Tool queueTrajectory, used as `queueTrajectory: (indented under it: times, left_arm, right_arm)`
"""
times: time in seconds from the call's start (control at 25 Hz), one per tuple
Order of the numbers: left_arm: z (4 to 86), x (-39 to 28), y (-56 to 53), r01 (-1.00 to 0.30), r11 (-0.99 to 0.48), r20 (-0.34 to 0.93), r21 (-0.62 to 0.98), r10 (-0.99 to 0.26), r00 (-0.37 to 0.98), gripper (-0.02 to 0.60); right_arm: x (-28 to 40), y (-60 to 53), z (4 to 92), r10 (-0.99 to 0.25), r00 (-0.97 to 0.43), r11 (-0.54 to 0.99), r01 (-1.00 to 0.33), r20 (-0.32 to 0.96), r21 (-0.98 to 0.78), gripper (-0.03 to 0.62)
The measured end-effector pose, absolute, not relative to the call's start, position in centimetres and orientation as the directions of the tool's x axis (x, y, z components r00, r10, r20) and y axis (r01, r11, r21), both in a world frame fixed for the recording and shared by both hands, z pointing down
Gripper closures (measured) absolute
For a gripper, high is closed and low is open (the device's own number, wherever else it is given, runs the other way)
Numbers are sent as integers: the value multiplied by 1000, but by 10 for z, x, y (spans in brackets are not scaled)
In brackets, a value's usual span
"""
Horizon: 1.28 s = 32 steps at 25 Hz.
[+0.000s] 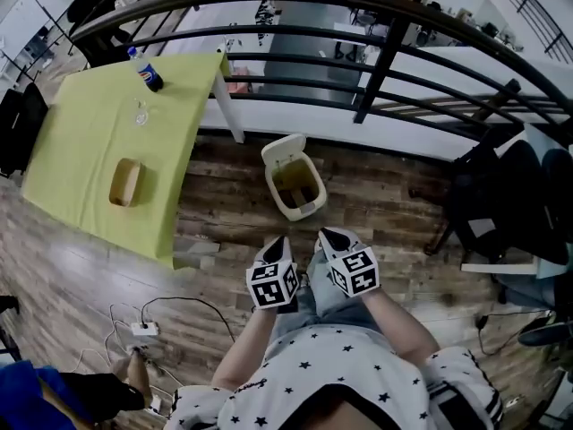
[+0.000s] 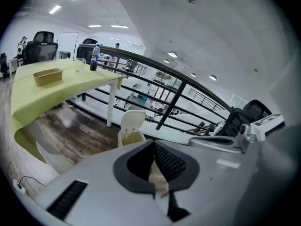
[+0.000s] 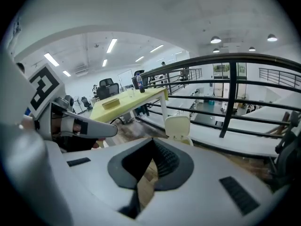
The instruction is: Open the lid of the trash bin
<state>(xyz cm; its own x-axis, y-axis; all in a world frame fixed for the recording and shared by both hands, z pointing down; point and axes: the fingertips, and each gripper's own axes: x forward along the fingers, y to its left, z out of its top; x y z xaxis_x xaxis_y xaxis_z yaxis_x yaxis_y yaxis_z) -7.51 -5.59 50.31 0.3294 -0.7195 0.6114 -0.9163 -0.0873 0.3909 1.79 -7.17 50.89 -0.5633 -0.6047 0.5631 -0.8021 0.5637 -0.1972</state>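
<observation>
Yellow-green desk fills upper left of head view, one white leg near black railing. Wood plank floor below both. Trash bin stands upright on the floor between desk corner and railing, well apart from both grippers. Mouth faces up, brown liner showing inside. Lid already raised, standing up at the end nearer the railing, its inner face turned toward the person. Bin's long axis runs roughly from railing toward the person, slightly skewed. Left gripper and right gripper held side by side close to the person's torso, both pointing toward the bin, marker cubes up. Left gripper view: jaws meet at the tips, only floor seen through the sliver lower down, nothing gripped. Right gripper view: same, tips together, empty. On the desk: wooden tray near the middle, cola bottle at the far edge, clear glass between them.
</observation>
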Motion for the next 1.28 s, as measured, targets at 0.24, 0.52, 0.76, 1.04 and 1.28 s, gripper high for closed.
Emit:
queueTrajectory:
  times: [0.24,0.52,0.76,1.04,1.28]
  left_arm:
    - [478,-74,-51,-916,-98,583,389,-744,327,571]
    - [454,-78,-46,-922,-104,552,373,-774,311,571]
    - [445,-80,-39,-925,-119,540,360,-782,311,571]
    - [443,-81,-35,-929,-125,537,348,-786,306,571]
    - [444,-78,-35,-930,-125,543,346,-782,307,571]
  right_arm:
    - [26,-64,477,-632,-570,578,-798,524,-170,600]
    - [29,-56,448,-649,-594,593,-786,476,-173,600]
    - [31,-52,431,-665,-603,597,-784,441,-173,600]
    - [30,-47,431,-672,-607,585,-786,424,-199,600]
    - [32,-48,426,-678,-606,591,-786,416,-181,600]
